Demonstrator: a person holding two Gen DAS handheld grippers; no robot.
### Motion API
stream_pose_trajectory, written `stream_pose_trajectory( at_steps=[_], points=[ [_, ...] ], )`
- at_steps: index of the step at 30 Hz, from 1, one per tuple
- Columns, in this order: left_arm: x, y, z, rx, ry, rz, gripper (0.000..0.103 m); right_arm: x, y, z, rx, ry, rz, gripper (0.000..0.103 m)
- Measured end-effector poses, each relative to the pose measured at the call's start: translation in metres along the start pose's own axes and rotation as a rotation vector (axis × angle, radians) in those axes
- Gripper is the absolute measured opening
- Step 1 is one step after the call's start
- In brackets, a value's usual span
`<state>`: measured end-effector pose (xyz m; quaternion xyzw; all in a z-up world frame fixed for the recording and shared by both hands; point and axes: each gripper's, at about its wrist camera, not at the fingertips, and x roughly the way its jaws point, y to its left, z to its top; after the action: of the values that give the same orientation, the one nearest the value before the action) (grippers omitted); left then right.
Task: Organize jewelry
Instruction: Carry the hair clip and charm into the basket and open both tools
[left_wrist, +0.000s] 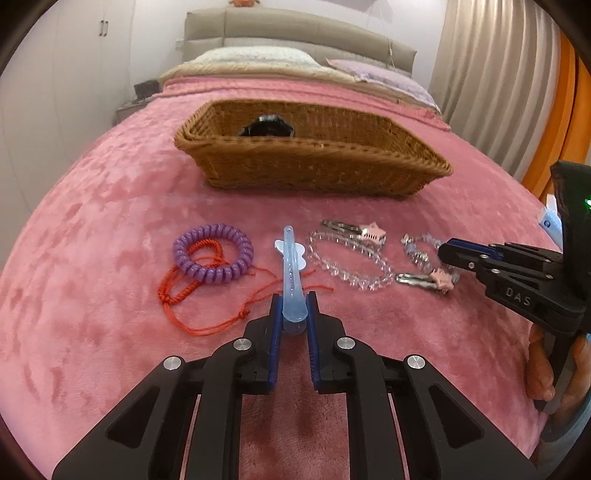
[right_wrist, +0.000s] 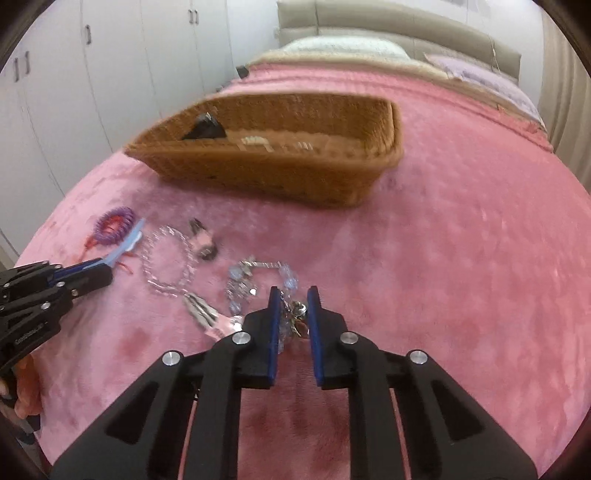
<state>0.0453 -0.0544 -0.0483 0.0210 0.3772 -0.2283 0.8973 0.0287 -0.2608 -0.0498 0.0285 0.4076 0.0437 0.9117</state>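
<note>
My left gripper (left_wrist: 293, 300) is shut on the near end of a light blue hair clip (left_wrist: 290, 266), which points away toward the wicker basket (left_wrist: 314, 173). The right wrist view shows my right gripper (right_wrist: 293, 297) shut on a blue-beaded charm bracelet (right_wrist: 243, 280) with small bells; the rest of it trails left on the pink blanket. A purple spiral hair tie (left_wrist: 214, 254), a red cord bracelet (left_wrist: 192, 295), a clear bead bracelet (left_wrist: 351, 262) and two silver snap clips (left_wrist: 354, 230) with pink stars lie in a row.
The basket's rim (right_wrist: 258, 155) stands beyond the jewelry, holding a black item (left_wrist: 266, 125) and some small pieces. Pillows and a headboard are at the bed's far end, wardrobes to the left, curtains to the right. A hand (left_wrist: 543, 369) holds the right gripper.
</note>
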Motion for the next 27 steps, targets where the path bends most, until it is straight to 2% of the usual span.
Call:
stream_pose_trajectory(
  at_steps=[10, 16, 21, 24, 27],
  points=[
    [-0.04, -0.002, 0.009, -0.024, -0.137, -0.038, 0.011, -0.041, 0.005, 0.015, 0.03, -0.109, 0.091, 0.009],
    [-0.061, -0.008, 0.019, -0.02, -0.189, -0.055, 0.011, -0.067, 0.01, 0.029, 0.027, -0.153, 0.097, 0.009],
    [-0.075, -0.011, 0.039, -0.014, -0.228, -0.074, 0.011, -0.086, 0.008, 0.047, 0.032, -0.2, 0.09, 0.009],
    [-0.074, -0.014, 0.054, 0.006, -0.242, -0.072, 0.011, -0.094, 0.009, 0.07, 0.013, -0.238, 0.072, 0.009],
    [-0.064, -0.015, 0.08, 0.001, -0.239, -0.134, 0.011, -0.089, 0.008, 0.094, 0.0, -0.261, 0.049, 0.009]
  ],
)
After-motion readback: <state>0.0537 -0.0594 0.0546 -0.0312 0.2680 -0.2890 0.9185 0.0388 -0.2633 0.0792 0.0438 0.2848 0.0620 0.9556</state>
